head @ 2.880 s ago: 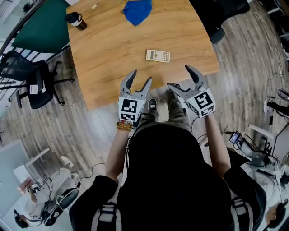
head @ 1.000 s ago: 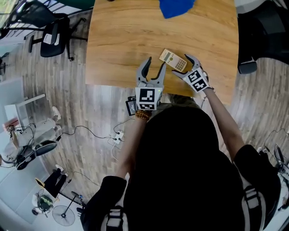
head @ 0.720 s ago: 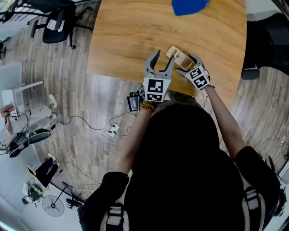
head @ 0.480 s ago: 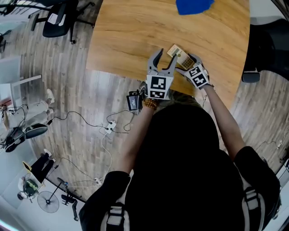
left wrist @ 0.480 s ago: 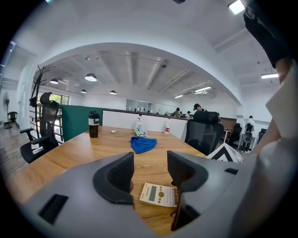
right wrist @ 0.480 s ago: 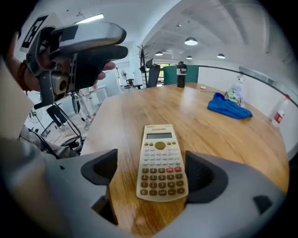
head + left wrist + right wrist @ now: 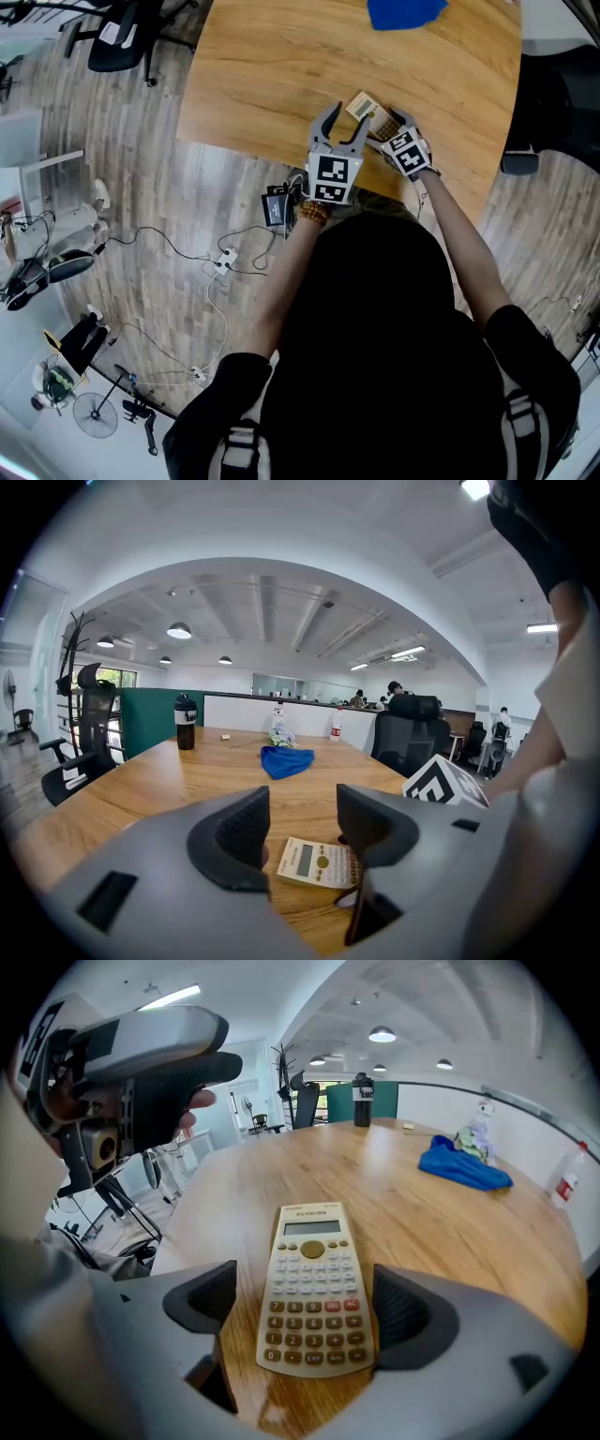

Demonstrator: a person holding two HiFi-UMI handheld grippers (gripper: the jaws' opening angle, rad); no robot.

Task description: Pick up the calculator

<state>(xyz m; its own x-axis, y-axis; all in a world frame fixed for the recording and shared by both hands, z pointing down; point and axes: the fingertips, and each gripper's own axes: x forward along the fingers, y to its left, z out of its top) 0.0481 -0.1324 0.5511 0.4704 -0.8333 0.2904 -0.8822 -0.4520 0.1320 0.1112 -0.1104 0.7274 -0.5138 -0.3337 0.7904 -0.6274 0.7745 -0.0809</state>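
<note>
A beige calculator [image 7: 368,113] [image 7: 314,1279] lies flat on the wooden table [image 7: 272,75], close to its near edge. My right gripper [image 7: 386,128] [image 7: 305,1314] is open and low over the table. Its jaws stand on either side of the calculator's key end, with a gap showing at the left pad. My left gripper [image 7: 343,120] [image 7: 302,829] is open just left of the calculator, with nothing between its jaws. In the left gripper view the calculator [image 7: 319,862] lies just beyond the jaws, and the right gripper's marker cube [image 7: 445,782] shows at the right.
A blue cloth [image 7: 405,11] [image 7: 286,759] [image 7: 464,1168] lies farther back on the table. A dark bottle [image 7: 186,722] [image 7: 362,1087] stands at the far end. Office chairs [image 7: 127,28] [image 7: 411,738] surround the table. Cables [image 7: 234,262] run over the floor below the near edge.
Both grippers have sunk toward the tabletop. The right gripper's jaws have come down around the calculator's near end, and the left gripper has drawn in beside it.
</note>
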